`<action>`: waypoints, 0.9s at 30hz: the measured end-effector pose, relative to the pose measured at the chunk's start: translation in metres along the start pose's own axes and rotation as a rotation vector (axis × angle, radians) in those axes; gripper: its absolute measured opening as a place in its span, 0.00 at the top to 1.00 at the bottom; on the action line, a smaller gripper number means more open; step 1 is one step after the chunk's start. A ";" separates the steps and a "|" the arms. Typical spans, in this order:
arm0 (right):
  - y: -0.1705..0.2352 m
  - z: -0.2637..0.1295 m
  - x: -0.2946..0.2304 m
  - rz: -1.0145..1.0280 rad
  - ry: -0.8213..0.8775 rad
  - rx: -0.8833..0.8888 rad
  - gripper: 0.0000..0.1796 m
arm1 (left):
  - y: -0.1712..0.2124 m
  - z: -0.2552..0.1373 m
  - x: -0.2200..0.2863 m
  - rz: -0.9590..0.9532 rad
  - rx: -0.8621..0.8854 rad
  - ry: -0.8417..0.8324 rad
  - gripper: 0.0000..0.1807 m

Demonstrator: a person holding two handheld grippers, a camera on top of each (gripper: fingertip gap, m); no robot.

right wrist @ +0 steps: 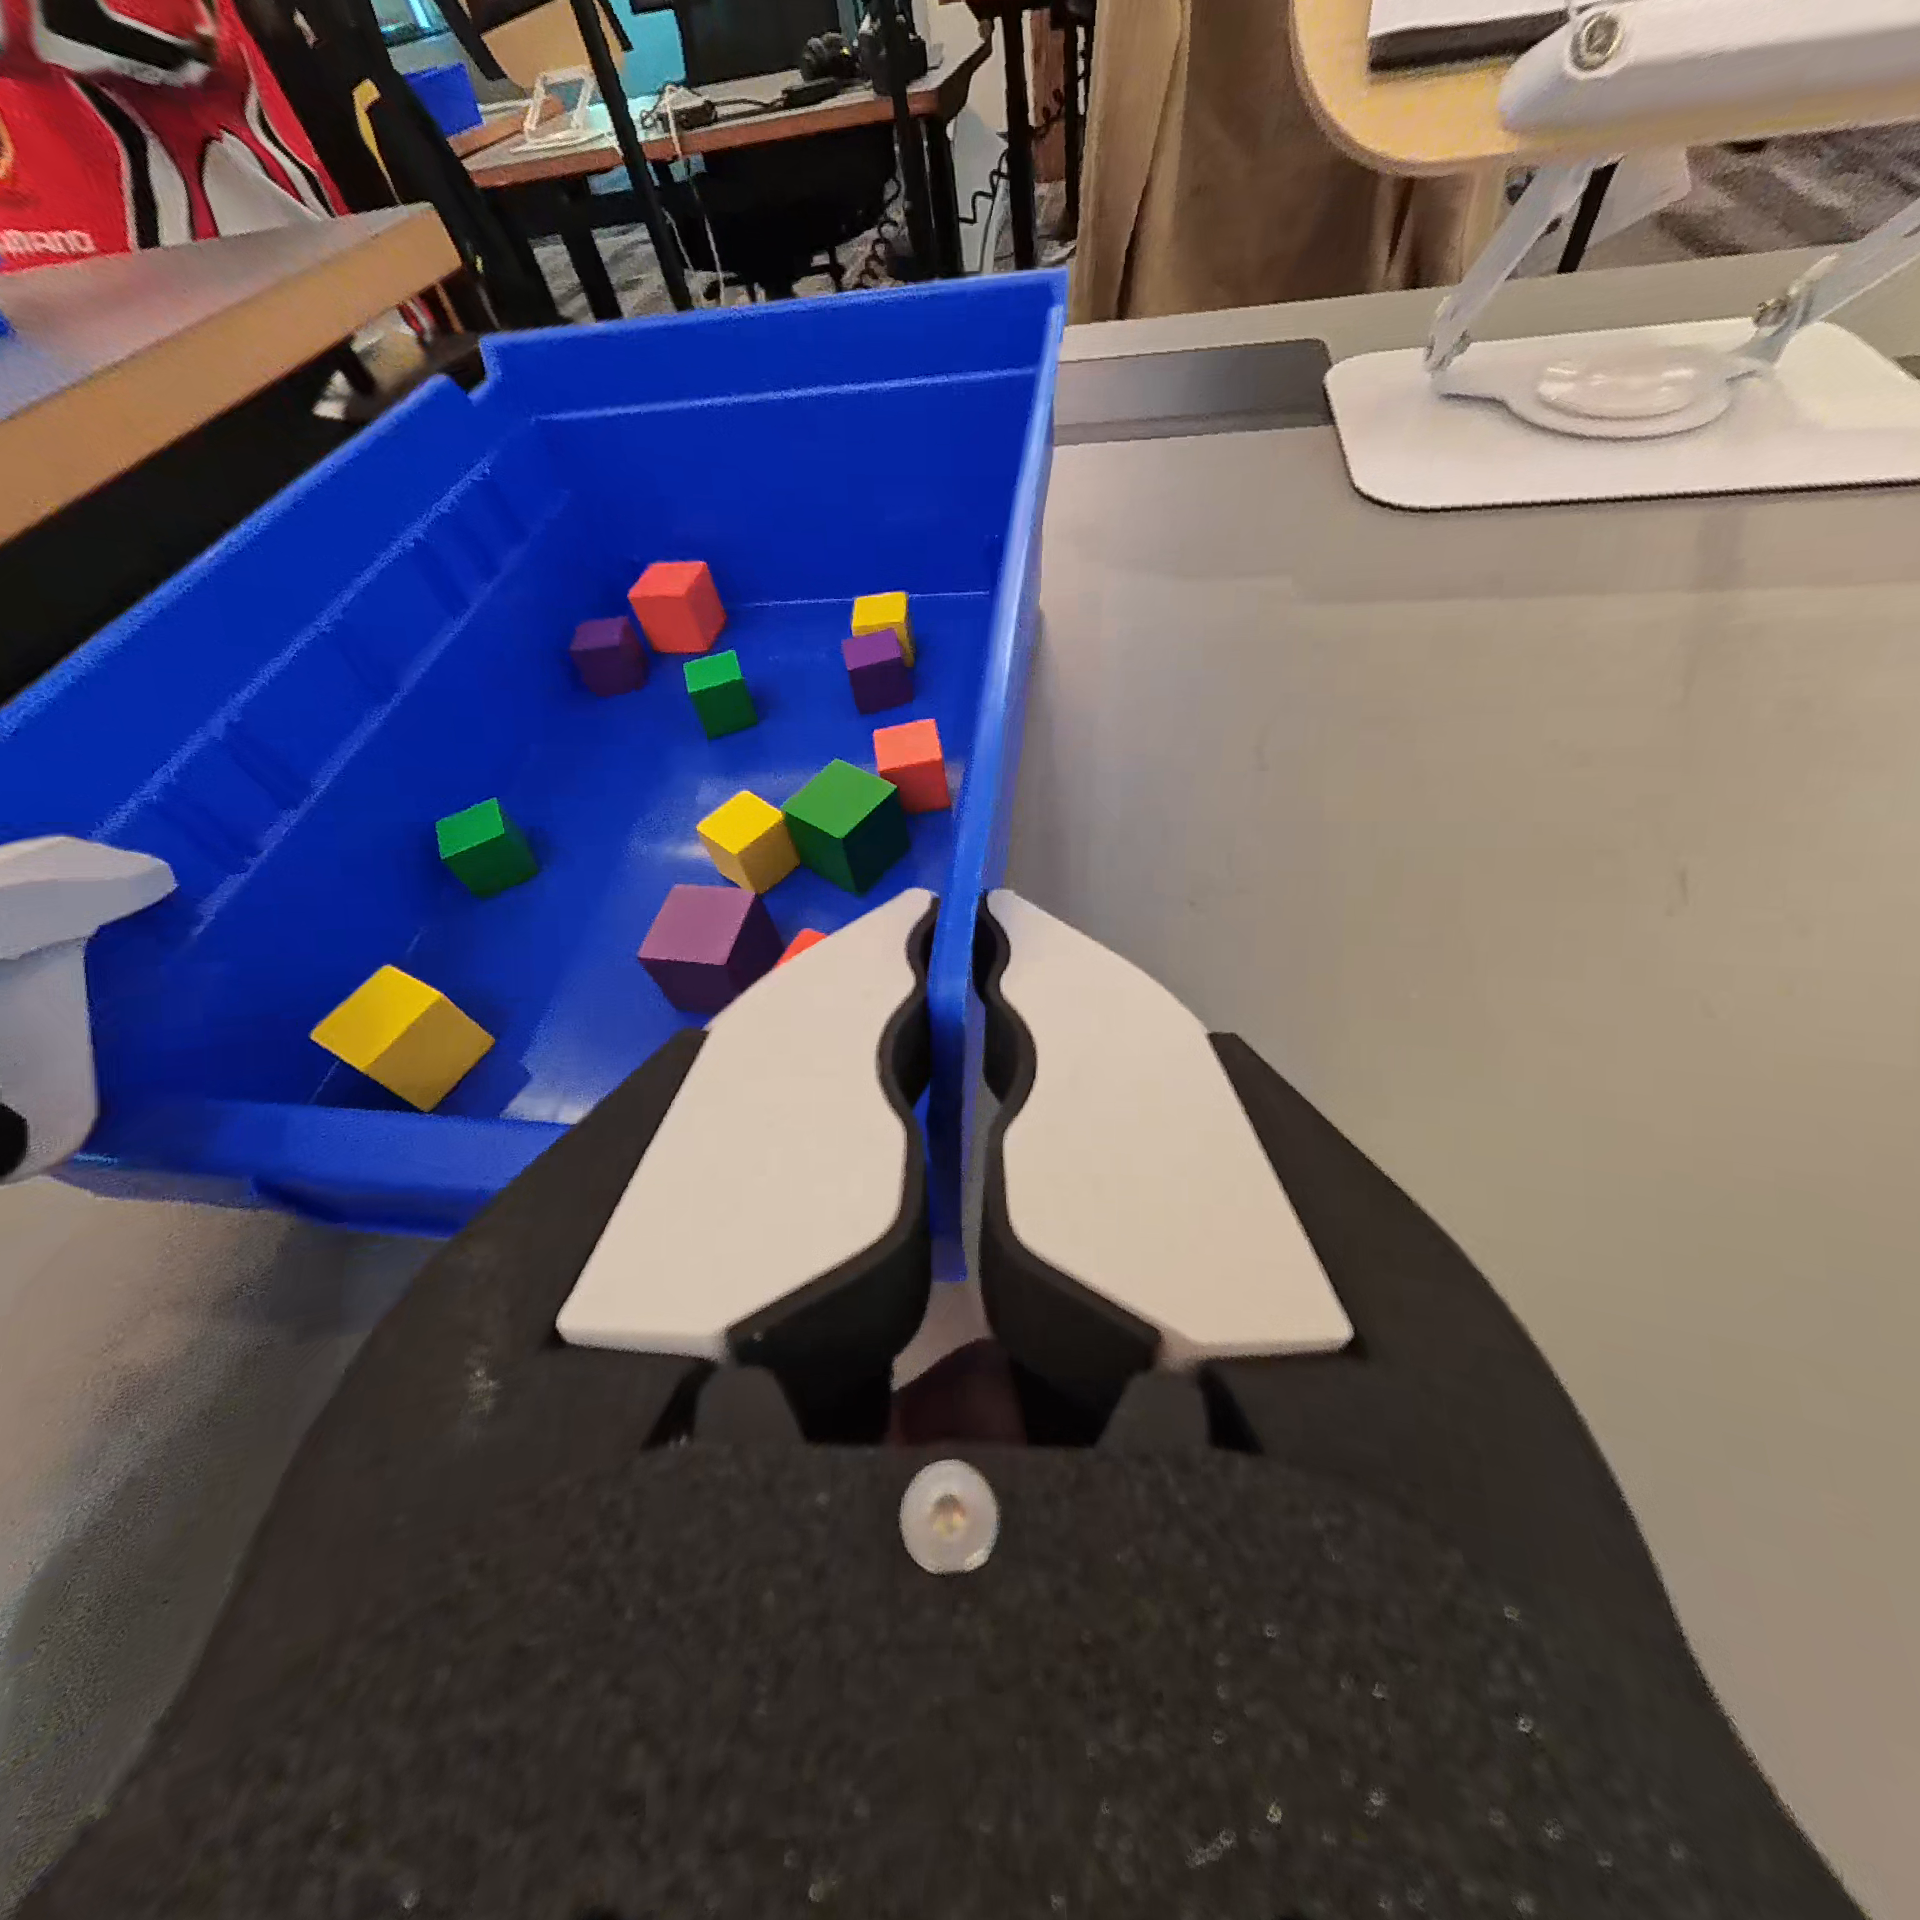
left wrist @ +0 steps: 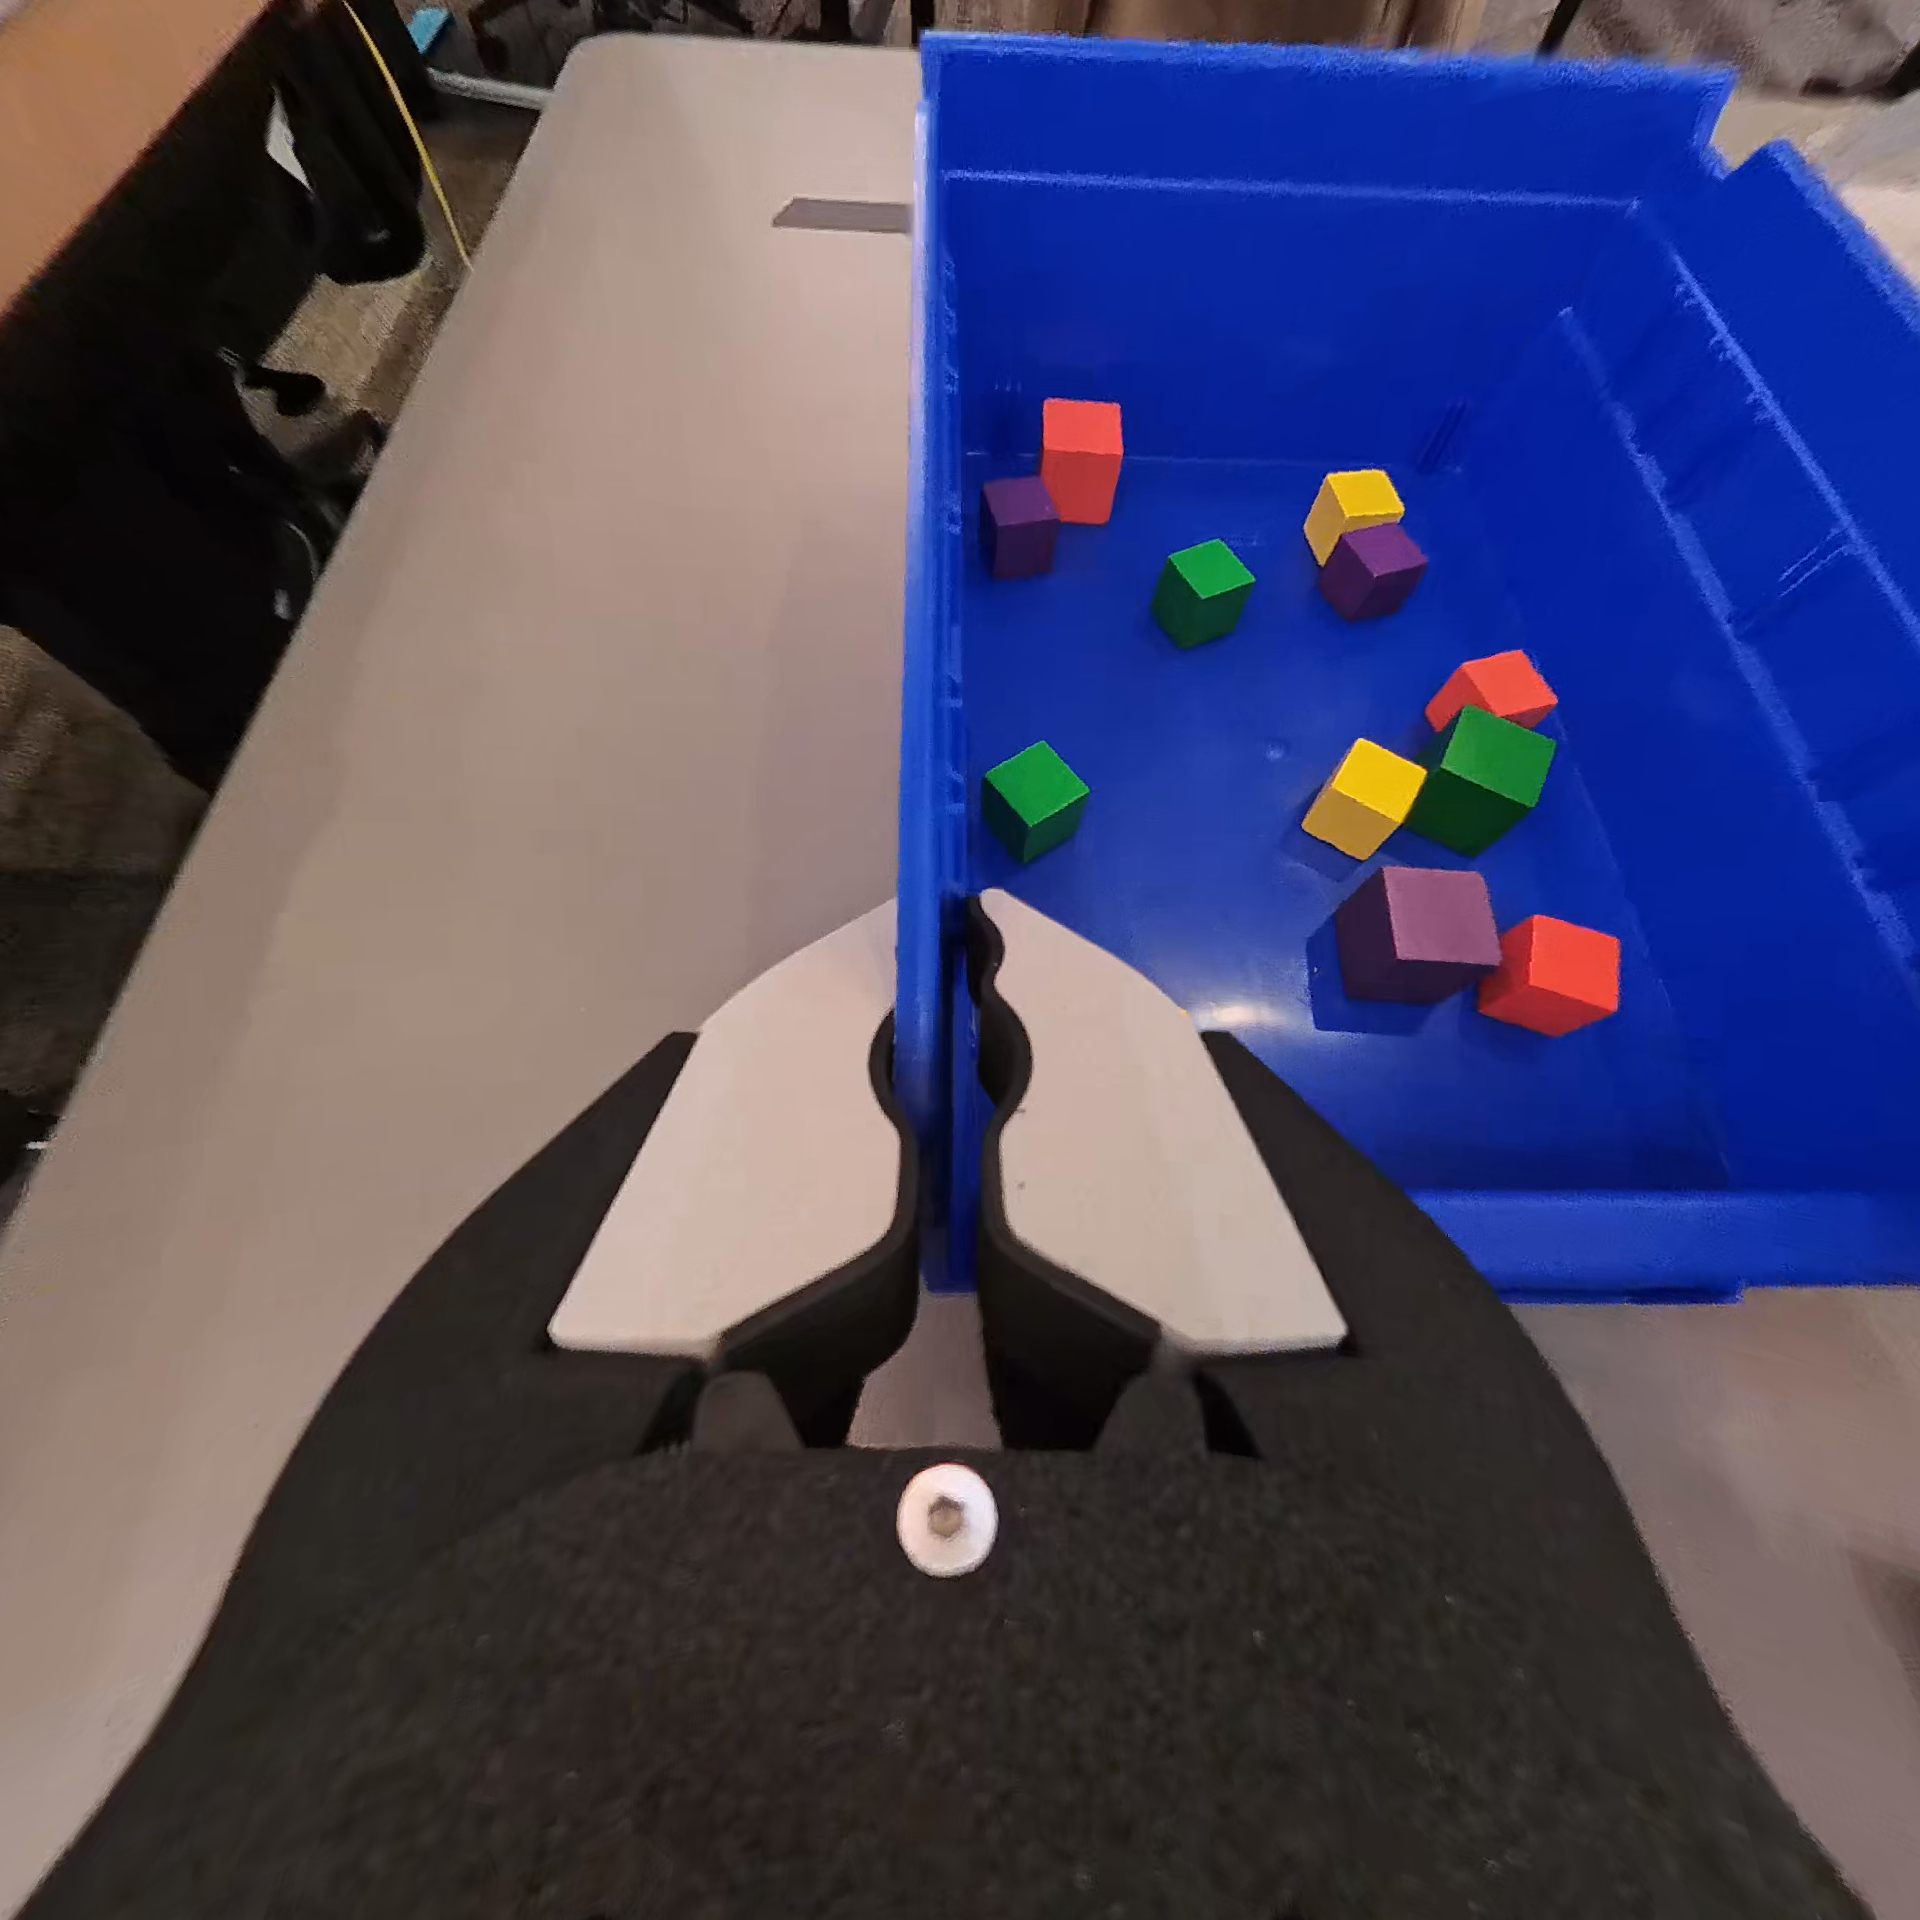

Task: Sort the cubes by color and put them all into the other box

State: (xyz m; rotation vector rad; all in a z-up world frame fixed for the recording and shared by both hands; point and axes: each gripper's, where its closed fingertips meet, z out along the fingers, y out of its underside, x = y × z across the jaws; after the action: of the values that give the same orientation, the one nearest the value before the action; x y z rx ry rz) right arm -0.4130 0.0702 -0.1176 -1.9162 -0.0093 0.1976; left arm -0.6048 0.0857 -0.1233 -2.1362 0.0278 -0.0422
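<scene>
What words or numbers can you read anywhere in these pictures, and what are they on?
On the red, white and black garment, top left of the right wrist view: a short strip of white letters near its lower edge. I do not copy out writing.
On the blue box: no writing shows.
On the cubes: plain coloured faces, no letters or numbers.
In the left wrist view: no writing at all.

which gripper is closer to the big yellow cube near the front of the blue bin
Left. The left gripper clamps the bin wall just beside the yellow cube; the right gripper clamps the opposite wall, across the bin floor.
</scene>
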 end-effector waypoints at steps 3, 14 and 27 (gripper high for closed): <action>-0.001 0.004 -0.001 -0.021 -0.002 -0.017 0.97 | -0.001 0.002 -0.002 -0.039 0.005 -0.004 0.97; -0.004 0.014 -0.011 -0.024 -0.087 -0.018 0.94 | -0.008 0.014 -0.016 -0.053 0.004 -0.033 0.94; -0.045 -0.145 0.167 -0.276 -0.466 0.223 0.82 | -0.003 -0.136 0.193 -0.049 0.332 0.338 0.63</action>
State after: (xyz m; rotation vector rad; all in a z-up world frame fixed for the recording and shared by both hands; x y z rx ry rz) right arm -0.2236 -0.0317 -0.0491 -1.5912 -0.5380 0.4343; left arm -0.4180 -0.0349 -0.0445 -1.7769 0.1562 -0.4081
